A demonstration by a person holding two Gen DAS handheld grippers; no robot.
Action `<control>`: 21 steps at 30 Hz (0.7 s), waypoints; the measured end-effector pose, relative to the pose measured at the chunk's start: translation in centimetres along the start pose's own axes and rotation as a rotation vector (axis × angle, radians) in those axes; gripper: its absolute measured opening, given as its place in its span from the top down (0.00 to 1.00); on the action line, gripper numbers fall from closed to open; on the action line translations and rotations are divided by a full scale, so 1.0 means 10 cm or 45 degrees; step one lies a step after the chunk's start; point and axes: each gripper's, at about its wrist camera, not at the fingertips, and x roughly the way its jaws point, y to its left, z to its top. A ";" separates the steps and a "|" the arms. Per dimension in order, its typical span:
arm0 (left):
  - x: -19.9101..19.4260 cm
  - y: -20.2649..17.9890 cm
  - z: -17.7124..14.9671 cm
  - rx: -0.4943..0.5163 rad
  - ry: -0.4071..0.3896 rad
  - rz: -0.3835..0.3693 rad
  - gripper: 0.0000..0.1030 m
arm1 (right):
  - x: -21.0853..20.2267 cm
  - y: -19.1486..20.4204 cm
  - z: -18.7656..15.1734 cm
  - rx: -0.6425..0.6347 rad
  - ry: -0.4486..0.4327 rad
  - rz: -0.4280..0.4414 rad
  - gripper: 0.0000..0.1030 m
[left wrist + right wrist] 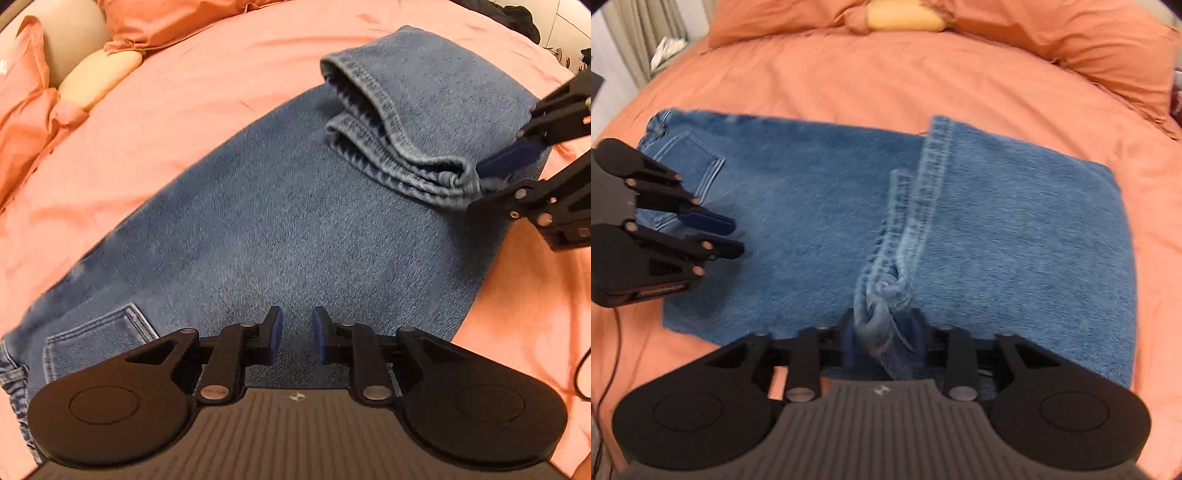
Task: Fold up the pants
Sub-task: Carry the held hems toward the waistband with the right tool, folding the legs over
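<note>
Blue jeans [820, 221] lie half-folded on the bed [849, 74], bunched hems [882, 291] sitting between the right hand-held gripper [884, 338]'s parted jaws, while the left hand-held gripper [297, 338] hovers empty, jaws slightly apart, over the denim.

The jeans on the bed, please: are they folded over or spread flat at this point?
Folded over once: the jeans have their leg hems lying across the thigh, short of the back pocket. Hem cloth sits between the right tool's fingers.

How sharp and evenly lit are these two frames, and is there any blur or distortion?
Left wrist view: strong fisheye bending, soft even light, jeans mostly sharp, blur at the hems by the right gripper. Right wrist view: jeans smeared by motion blur, dark corner vignetting, no glare.
</note>
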 end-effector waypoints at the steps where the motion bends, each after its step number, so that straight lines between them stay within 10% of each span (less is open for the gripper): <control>1: 0.00 0.01 -0.01 -0.004 -0.007 -0.005 0.73 | -0.02 0.01 0.05 -0.006 -0.003 0.004 0.66; 7: 0.00 0.10 -0.06 -0.054 -0.034 -0.058 0.71 | 0.26 -0.03 0.31 0.088 0.097 -0.130 0.69; 15: -0.09 0.05 -0.11 -0.109 -0.099 -0.178 0.70 | 0.15 -0.08 0.24 0.064 0.101 -0.041 0.99; 21: -0.11 0.03 0.08 -0.248 -0.191 -0.332 0.67 | -0.06 -0.13 0.06 -0.004 0.150 0.016 1.00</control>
